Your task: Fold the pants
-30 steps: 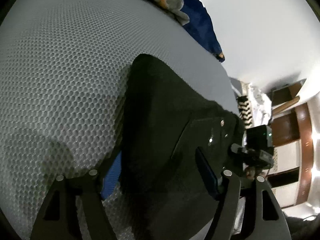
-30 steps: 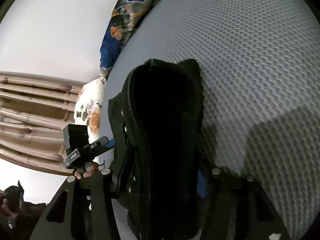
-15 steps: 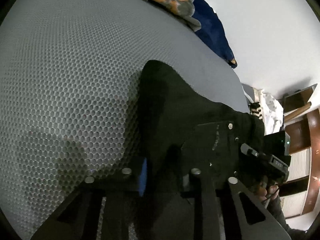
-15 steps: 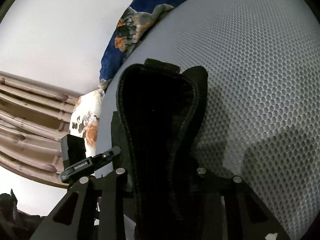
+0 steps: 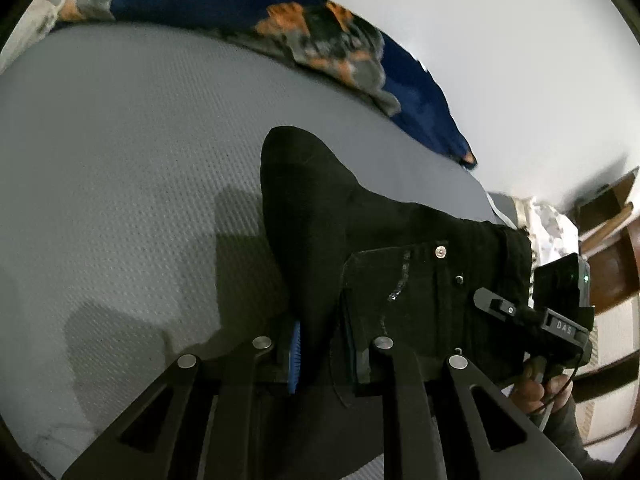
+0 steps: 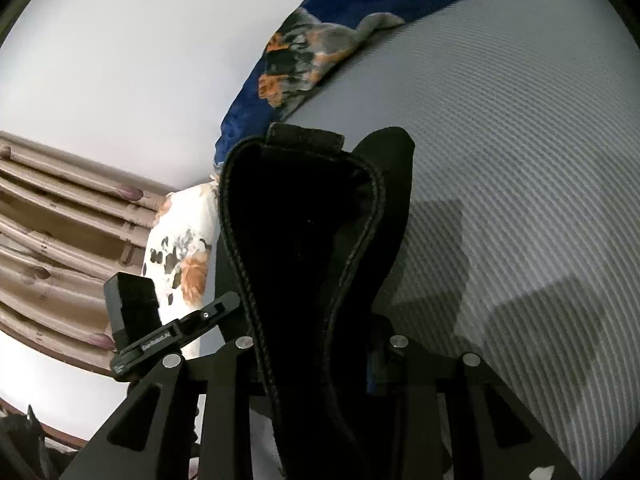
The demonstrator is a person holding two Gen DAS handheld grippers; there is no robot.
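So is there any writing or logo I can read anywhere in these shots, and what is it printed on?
"DAS" – white letters on the right gripper, as the left wrist view shows it.
Small white print on the left gripper, seen from the right wrist view, is too small and blurred to read.
Nothing readable on the black pants, blue blanket or floral pillow.

Open grey mattress (image 5: 120,160) left of the black pants (image 5: 320,220), blue patterned blanket (image 5: 320,32) bunched along its far edge
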